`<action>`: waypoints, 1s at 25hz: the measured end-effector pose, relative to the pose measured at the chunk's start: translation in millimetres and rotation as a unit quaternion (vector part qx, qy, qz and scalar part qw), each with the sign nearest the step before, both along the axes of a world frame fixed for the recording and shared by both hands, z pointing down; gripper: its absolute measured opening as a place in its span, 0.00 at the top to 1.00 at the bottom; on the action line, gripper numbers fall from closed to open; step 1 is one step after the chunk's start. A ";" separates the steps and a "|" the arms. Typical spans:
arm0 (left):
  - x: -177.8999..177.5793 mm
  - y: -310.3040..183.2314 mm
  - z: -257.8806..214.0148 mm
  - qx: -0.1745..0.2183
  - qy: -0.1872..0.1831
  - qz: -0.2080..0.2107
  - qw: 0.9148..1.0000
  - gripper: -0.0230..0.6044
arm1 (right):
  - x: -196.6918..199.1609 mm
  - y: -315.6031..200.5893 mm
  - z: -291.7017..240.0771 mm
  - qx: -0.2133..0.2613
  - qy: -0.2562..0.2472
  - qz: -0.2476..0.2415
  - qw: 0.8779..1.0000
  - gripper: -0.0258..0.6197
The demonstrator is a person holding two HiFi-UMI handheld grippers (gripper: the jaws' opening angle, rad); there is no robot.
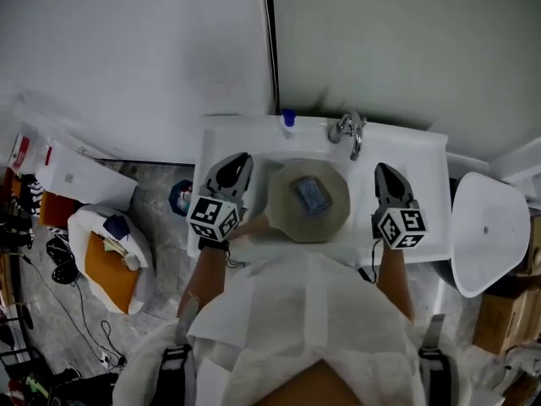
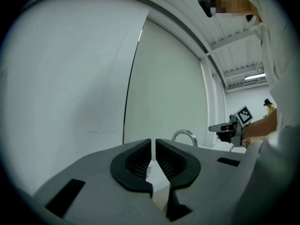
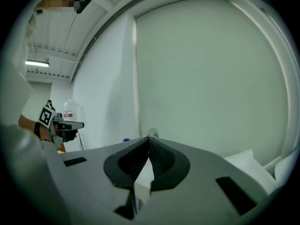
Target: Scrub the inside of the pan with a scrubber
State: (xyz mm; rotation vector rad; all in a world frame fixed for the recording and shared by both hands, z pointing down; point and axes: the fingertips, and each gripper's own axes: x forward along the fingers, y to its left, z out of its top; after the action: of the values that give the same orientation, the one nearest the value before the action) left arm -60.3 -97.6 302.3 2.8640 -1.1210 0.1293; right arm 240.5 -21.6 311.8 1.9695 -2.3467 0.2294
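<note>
Blue scrubber [image 1: 312, 194] lies inside the grey pan [image 1: 284, 211].
Left of the pan, left gripper [image 1: 239, 161] gapes slightly, empty; right of it, right gripper [image 1: 383, 171] is clenched, empty.

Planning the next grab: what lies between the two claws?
Head view: the pan, blue scrubber inside, lies between left claw and right claw.

A loose white fabric coat [image 1: 296, 311] covers the person. Dark shoulder straps [image 1: 173, 369] with grey buckles flank the coat. A black wristband [image 1: 211, 244] sits above the coat's left side. The left gripper [image 1: 239, 159] and right gripper [image 1: 382, 170] are grey with black ribbed pads and black-and-white marker cubes.
</note>
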 end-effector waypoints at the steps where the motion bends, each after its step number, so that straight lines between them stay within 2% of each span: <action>1: -2.9 -1.0 -4.6 0.004 0.001 -0.005 1.000 0.90 | 4.6 0.3 -10.2 0.011 0.000 0.005 1.000 0.95; 6: -16.1 -5.1 -24.3 0.020 0.009 -0.023 0.999 0.90 | 13.6 2.1 -48.6 0.055 0.009 0.017 0.998 0.95; 13: -28.1 -1.3 -50.7 0.044 0.021 -0.033 0.998 0.90 | 5.5 6.9 -78.9 0.098 0.019 0.018 0.995 0.95; 18: -38.0 0.9 -58.3 0.049 0.024 -0.041 0.998 0.90 | 4.3 10.6 -81.4 0.100 0.027 0.024 0.994 0.95; 25: -34.5 1.0 -54.8 0.041 0.024 -0.037 0.998 0.90 | 4.8 11.6 -76.1 0.094 0.017 0.026 0.995 0.95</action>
State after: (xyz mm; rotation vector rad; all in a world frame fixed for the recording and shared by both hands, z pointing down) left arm -94.7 -96.6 247.5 2.8753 -1.2493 0.0109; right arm 245.3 -9.9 235.7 2.0996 -2.3769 -0.0246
